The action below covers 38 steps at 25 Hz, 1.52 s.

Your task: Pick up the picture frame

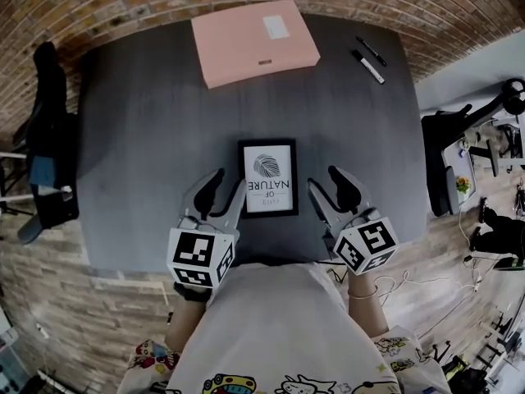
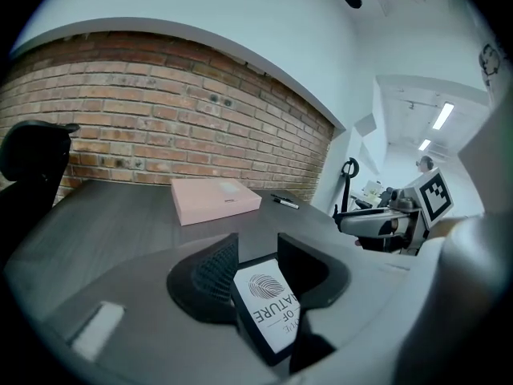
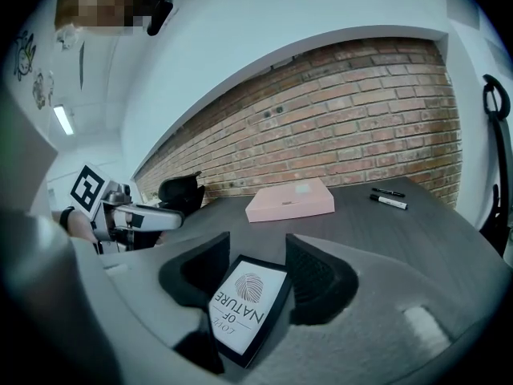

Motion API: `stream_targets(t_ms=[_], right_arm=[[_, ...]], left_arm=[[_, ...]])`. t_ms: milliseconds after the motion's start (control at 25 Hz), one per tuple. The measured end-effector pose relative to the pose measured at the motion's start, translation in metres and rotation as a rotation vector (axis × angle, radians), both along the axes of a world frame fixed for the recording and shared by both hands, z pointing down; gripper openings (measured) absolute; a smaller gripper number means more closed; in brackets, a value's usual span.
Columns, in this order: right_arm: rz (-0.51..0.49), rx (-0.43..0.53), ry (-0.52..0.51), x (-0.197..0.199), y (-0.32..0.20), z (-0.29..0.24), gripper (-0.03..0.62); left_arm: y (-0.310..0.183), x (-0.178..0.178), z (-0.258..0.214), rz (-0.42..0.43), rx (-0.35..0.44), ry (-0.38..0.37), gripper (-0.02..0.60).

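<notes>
Overhead, the picture frame (image 1: 268, 177) lies flat on the dark table (image 1: 148, 138) near its front edge. It sits between the left gripper (image 1: 223, 189) and the right gripper (image 1: 330, 185), each just beside one long side. A pink box (image 1: 254, 41) and two markers (image 1: 368, 66) sit at the far end. From the left gripper view, its jaws are spread wide and grip nothing; the frame shows through the gap. The right gripper view shows likewise: jaws parted, empty, with the frame seen between them.
</notes>
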State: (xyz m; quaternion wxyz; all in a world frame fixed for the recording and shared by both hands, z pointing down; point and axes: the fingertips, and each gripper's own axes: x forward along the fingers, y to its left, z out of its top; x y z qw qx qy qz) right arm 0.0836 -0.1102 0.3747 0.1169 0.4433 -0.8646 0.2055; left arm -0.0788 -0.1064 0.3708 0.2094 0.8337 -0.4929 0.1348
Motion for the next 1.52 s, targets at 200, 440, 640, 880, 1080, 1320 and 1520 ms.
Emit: stream_targets(t_ms=[200,440,640,880,1080,1320,1520], right_arm=[[-0.007,-0.041,0.0,-0.003,0.002,0.019,0.213],[-0.001,-0.099,-0.019,-0.005,0.004,0.042,0.213],[0.015,-0.148,-0.036,-0.008,0.003,0.062,0.213],[0.021,-0.203,-0.035,-0.01,0.004,0.087,0.213],[0.022,-0.233,-0.035,-0.014,0.003,0.101,0.213],[0.026,-0.267,-0.039,-0.015,0.007,0.113,0.213],[0.032,-0.293,-0.052,-0.015,0.009,0.12,0.212]], left_arm=[[0.004,0.006,0.022,0.013,-0.045,-0.005,0.153],[0.007,0.013,0.049,0.028,-0.106,-0.018,0.149],[0.007,0.016,0.07,0.035,-0.148,-0.031,0.147],[0.006,0.018,0.096,0.042,-0.203,-0.049,0.146],[0.004,0.015,0.119,0.022,-0.248,-0.06,0.146],[0.006,0.016,0.143,0.013,-0.304,-0.067,0.146],[0.006,0.016,0.156,0.001,-0.347,-0.083,0.137]])
